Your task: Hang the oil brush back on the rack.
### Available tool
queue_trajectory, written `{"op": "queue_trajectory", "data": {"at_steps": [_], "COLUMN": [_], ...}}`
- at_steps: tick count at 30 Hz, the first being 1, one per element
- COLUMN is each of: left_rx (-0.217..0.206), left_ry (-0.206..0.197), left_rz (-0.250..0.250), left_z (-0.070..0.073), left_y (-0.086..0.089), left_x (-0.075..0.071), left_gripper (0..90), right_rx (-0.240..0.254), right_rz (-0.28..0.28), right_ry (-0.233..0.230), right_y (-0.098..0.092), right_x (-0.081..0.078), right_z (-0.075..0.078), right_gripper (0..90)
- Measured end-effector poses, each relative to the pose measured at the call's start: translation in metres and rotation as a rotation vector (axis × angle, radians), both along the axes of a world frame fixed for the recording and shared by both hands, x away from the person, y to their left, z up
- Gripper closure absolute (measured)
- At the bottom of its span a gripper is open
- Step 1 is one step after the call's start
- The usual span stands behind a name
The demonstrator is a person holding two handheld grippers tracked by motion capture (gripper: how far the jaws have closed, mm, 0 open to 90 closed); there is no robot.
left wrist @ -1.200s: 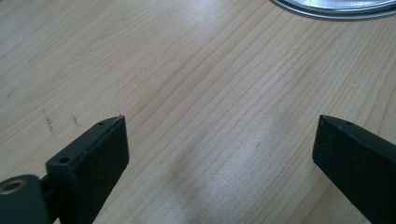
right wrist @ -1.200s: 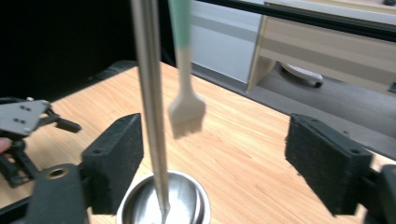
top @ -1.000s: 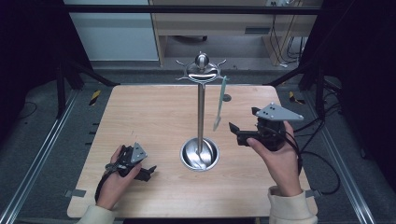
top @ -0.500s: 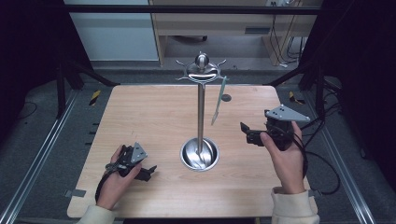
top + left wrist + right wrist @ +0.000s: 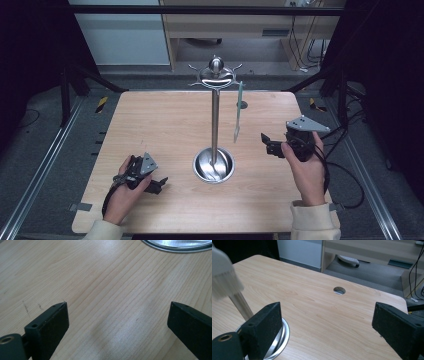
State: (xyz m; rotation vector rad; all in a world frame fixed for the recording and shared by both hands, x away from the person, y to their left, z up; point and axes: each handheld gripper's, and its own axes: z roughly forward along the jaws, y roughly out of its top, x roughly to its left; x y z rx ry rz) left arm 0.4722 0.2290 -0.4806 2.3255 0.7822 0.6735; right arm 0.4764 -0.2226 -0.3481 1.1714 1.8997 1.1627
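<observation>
A steel stand rises from a round dish base (image 5: pixel 214 166) at the table's middle, with its pole (image 5: pixel 215 120) ending in a ring of hooks (image 5: pixel 215 76). A long pale utensil (image 5: pixel 238 112) hangs from a hook on the right side. My right gripper (image 5: pixel 266 143) is held open a short way right of the utensil, apart from it; in the right gripper view its jaws (image 5: pixel 327 305) stand wide with nothing between them. My left gripper (image 5: pixel 157 184) rests low on the table, front left of the base, and is open (image 5: pixel 117 306) over bare wood.
The wooden table (image 5: pixel 160 125) has a cable hole (image 5: pixel 242 104) at the back right, also the hole (image 5: pixel 339 290) ahead of the right jaws. The base's rim (image 5: pixel 175 245) lies just beyond the left gripper. Metal frame rails run along both table sides.
My right gripper has drawn back a little to the right, away from the hanging utensil. The left hand and its gripper have stayed put.
</observation>
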Motion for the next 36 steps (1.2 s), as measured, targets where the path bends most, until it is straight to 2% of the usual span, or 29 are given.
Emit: {"op": "queue_trajectory", "data": {"at_steps": [13,21,26,36], "left_rx": [0.003,0.002,0.003,0.005], "left_ry": [-0.003,-0.002,-0.003,-0.002], "left_rz": [-0.001,-0.002,-0.003,-0.006], "left_z": [0.000,0.000,0.000,0.000], "left_y": [0.000,0.000,0.000,-0.001], "left_x": [0.000,0.000,0.000,0.000], "left_gripper": [3.3,3.3,3.3,3.3], "right_rx": [-0.001,0.014,0.013,-0.017], "right_rz": [-0.026,-0.027,-0.016,0.020], "right_ry": [0.048,0.084,0.095,0.151], "right_y": [-0.008,-0.011,-0.012,-0.001], "right_x": [0.010,0.016,0.019,0.024], "right_z": [-0.028,-0.048,-0.058,-0.082], "right_gripper": [10.2,10.2,10.2,10.3]}}
